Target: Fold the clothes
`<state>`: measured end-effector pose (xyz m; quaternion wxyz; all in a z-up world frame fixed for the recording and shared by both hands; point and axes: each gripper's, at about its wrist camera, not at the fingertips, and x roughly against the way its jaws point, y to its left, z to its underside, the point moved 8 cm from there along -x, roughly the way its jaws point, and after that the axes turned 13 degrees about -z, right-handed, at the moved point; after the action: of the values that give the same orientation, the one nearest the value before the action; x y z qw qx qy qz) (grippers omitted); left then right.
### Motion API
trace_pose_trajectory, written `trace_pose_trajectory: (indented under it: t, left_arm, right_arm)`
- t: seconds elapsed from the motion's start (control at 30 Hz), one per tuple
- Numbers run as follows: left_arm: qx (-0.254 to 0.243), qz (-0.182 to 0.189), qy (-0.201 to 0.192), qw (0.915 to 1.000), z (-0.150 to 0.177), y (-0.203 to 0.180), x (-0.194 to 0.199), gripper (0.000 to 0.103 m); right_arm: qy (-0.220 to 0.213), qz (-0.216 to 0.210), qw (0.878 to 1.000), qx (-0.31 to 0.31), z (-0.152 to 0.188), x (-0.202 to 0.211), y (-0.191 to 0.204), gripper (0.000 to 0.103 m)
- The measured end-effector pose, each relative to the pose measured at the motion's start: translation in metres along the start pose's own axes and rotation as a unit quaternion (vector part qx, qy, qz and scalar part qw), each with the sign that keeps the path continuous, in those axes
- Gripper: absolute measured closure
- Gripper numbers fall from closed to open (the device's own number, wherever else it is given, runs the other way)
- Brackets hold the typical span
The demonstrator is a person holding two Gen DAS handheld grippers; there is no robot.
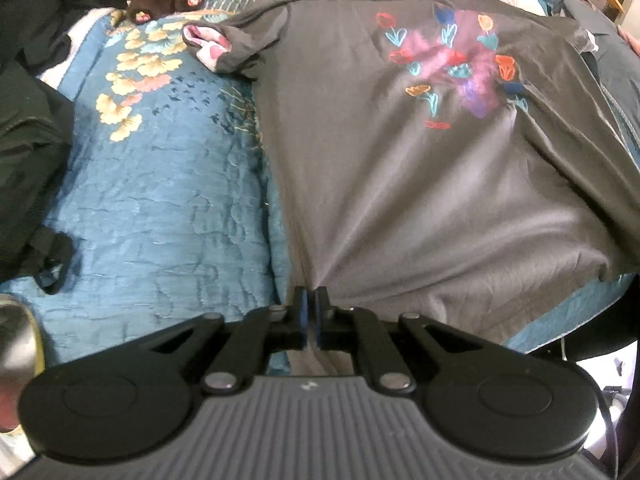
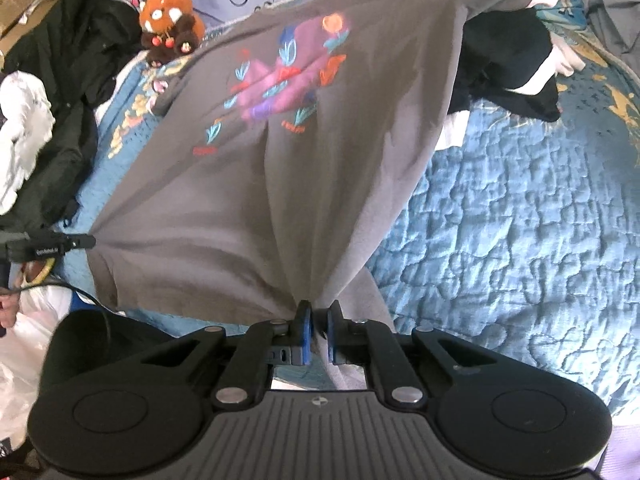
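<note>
A grey T-shirt with a colourful flower print lies spread over a blue quilted bed, its near hem lifted. My left gripper is shut on the hem's left corner, and folds fan out from the pinch. In the right wrist view the same T-shirt hangs taut from my right gripper, whose blue pads are shut on the hem's right corner. The left gripper's fingers show at the left edge of that view, pulling the other corner. One sleeve is bunched at the far left.
The blue quilt has bare room left of the shirt and more quilt to its right. Dark clothes are piled at the left, a black and white garment at the far right. A plush toy sits at the bed's head.
</note>
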<state>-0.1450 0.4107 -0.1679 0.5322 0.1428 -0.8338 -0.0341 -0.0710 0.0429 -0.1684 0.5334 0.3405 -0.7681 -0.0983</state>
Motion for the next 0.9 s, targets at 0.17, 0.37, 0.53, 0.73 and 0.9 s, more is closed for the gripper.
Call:
trace_pose_trajectory:
  t: [0.17,0.37,0.53,0.73,0.9]
  left_arm:
    - [-0.001,-0.015,-0.011,0.9998,-0.006,0.013,0.014,0.099]
    - [-0.007,-0.037,0.006,0.9993,-0.001,0.025,0.012,0.097]
    - [-0.025,-0.095,0.063,0.9932,0.027,0.031,-0.027,0.098]
    - [0.009,-0.07,0.067,0.9952,0.037,0.04,-0.029,0.098]
    - [-0.002,-0.06,0.057,0.9966,0.029,0.033,-0.019,0.098]
  right_arm:
    - [-0.021,-0.034,0.999,-0.032,-0.007,0.019,0.004,0.096]
    - [0.005,0.025,0.999,-0.025,0.004,0.014,-0.014,0.096]
    - [0.05,0.059,0.996,-0.051,0.026,-0.021,-0.046,0.096]
    - [0.05,0.077,0.995,-0.032,0.027,-0.032,-0.048,0.096]
    - [0.037,0.092,0.995,-0.023,0.026,-0.032,-0.05,0.096]
